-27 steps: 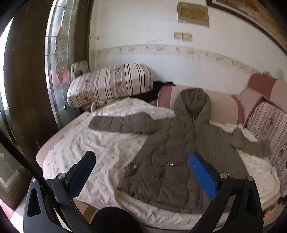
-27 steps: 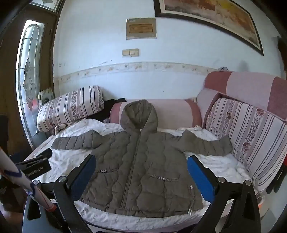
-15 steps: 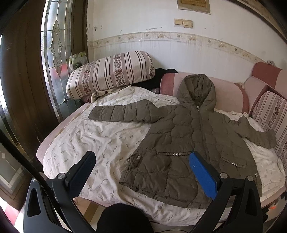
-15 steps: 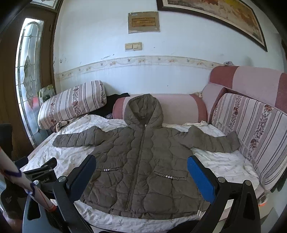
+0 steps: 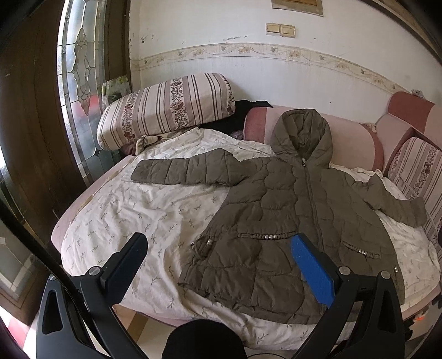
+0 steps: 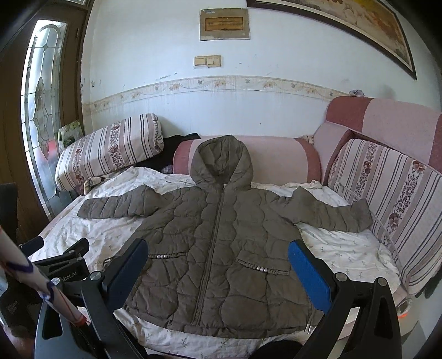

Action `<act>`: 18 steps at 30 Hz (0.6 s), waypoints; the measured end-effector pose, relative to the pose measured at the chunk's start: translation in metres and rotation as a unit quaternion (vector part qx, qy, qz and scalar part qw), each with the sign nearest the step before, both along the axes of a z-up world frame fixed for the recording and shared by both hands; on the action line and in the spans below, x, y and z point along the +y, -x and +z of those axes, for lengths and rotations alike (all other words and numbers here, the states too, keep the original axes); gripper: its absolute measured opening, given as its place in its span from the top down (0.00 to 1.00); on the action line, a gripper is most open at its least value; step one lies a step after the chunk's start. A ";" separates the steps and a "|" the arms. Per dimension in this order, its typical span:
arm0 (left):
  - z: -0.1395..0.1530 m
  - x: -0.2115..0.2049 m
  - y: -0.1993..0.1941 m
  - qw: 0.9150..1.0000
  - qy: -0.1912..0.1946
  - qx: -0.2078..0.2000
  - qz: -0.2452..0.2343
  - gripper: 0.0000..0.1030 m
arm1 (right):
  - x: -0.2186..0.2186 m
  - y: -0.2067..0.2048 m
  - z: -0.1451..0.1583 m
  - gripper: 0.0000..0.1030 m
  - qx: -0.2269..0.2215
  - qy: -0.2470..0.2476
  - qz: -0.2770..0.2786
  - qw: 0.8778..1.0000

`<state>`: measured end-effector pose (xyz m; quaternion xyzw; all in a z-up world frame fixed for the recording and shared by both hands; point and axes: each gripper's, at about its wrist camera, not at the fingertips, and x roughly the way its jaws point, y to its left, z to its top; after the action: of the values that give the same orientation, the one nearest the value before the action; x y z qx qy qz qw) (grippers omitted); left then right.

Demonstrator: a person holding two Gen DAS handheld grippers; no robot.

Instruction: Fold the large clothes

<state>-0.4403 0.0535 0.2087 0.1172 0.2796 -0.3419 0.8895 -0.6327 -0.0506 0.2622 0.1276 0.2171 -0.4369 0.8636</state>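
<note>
An olive-brown quilted jacket [image 6: 221, 248] lies on a white sheet [image 5: 138, 210] sprigged with what look like grey leaves, beside a pink-and-maroon striped floral bolster [image 5: 165, 107] and plain pink cushion [image 6: 276, 157].

A: Framed picture [image 6: 345, 24] top right, cropped by the right wrist view's edge; subject unreadable.
B: Dark garment [image 5: 234, 116] behind the striped bolster [image 5: 165, 107], mostly hidden. Plaque [image 6: 224, 24] lettering too small.
A: Jacket [image 6: 221, 234] hem partly behind right gripper [image 6: 218, 265] fingers, possibly a zipper pull there.
</note>
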 end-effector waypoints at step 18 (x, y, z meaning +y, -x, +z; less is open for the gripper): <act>-0.012 -0.028 0.002 1.000 -0.027 -0.005 -0.015 0.00 | -0.032 0.011 -0.007 0.00 -0.021 -0.029 -0.017 0.999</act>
<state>-0.4421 0.0255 0.1965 0.1468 0.2826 -0.3471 0.8821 -0.6441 -0.0828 0.2555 0.1654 0.2094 -0.4421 0.8564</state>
